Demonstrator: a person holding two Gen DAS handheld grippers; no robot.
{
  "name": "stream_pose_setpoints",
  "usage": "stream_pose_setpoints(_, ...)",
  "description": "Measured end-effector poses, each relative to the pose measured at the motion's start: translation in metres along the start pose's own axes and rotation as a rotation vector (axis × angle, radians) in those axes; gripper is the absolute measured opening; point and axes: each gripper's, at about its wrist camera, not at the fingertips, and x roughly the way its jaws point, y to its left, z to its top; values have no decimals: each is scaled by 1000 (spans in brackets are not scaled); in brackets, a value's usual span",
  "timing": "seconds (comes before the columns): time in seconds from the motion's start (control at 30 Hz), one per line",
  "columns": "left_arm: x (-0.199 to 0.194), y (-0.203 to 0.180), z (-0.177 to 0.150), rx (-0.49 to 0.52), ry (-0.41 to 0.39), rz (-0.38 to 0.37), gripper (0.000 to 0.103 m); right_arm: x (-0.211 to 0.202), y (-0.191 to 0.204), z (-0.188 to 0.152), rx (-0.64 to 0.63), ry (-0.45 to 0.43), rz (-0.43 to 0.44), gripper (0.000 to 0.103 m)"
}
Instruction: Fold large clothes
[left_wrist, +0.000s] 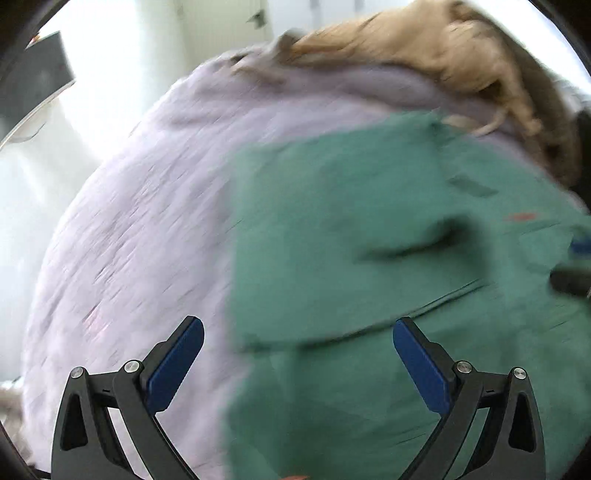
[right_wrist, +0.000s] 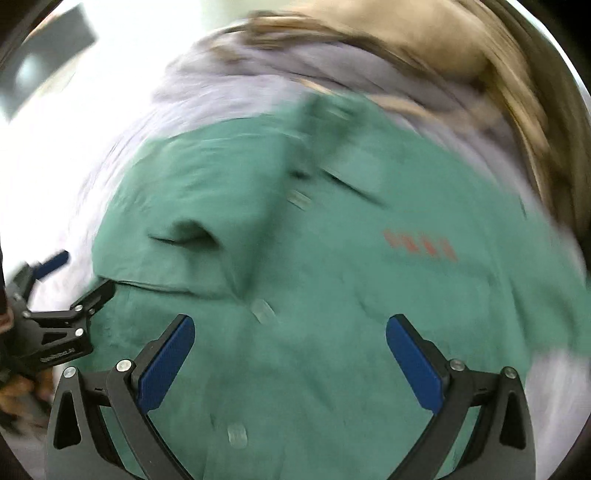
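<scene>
Green shirt (right_wrist: 295, 295) lies spread flat, front up, on a lilac sheet (left_wrist: 129, 240), probably so its edges and sleeves can be reached for folding; buttons run down the middle and red lettering sits on the chest. A crumpled tan garment (left_wrist: 443, 48) is bunched at the far edge, well apart from the work, likely waiting its turn or just pushed aside. Whether the sheet covers a bed or a table cannot be told, both views are blurred. Left tool (left_wrist: 298, 354) is wide apart, nothing between its blue pads (left_wrist: 177, 365), hovering over the shirt's left edge where green meets lilac; in the right wrist view it sits at the shirt's sleeve-side edge, one finger near the cloth, contact unclear. Right tool (right_wrist: 290, 354) is also spread wide and empty, aimed down over the button line, not touching fabric as far as visible. Judgement: a release or regrasp phase, fold barely begun, shirt not yet doubled over.
</scene>
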Motion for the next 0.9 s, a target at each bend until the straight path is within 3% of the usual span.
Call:
stream_pose_setpoints(0.1, 15, 20, -5, -48, 21, 52, 103, 31, 33, 23, -124, -12, -86, 103)
stream_pose_setpoints(0.2, 31, 28, -5, -69, 7, 120, 103, 66, 50, 37, -205, -2, -231, 102)
stream_pose_setpoints(0.23, 37, 30, -5, -87, 10, 126, 103, 70, 50, 41, -204, -15, -249, 102)
stream_pose_setpoints(0.27, 42, 34, -5, -122, 19, 125, 103, 66, 47, 46, -174, -46, -253, 95)
stream_pose_setpoints(0.33, 50, 47, -7, -199, 33, 98, 103, 53, 24, 52, -44, -99, -246, 86)
stream_pose_setpoints(0.47, 54, 59, -9, -268, 30, 67, 103, 21, -77, 34, 467, -156, -63, 87)
stream_pose_setpoints(0.6, 59, 66, -10, -304, 37, 59, 103, 34, -159, -25, 937, -86, 149, 87)
stream_pose_setpoints(0.67, 62, 69, -9, -322, 48, 37, 103, 46, -176, -50, 1052, -52, 256, 87)
stream_pose_setpoints(0.8, 61, 69, -7, -303, 38, 47, 103, 38, -186, -77, 1151, -103, 357, 88)
stream_pose_setpoints(0.9, 59, 78, -6, -350, 46, 4, 103, 38, -200, -98, 1295, -117, 460, 88)
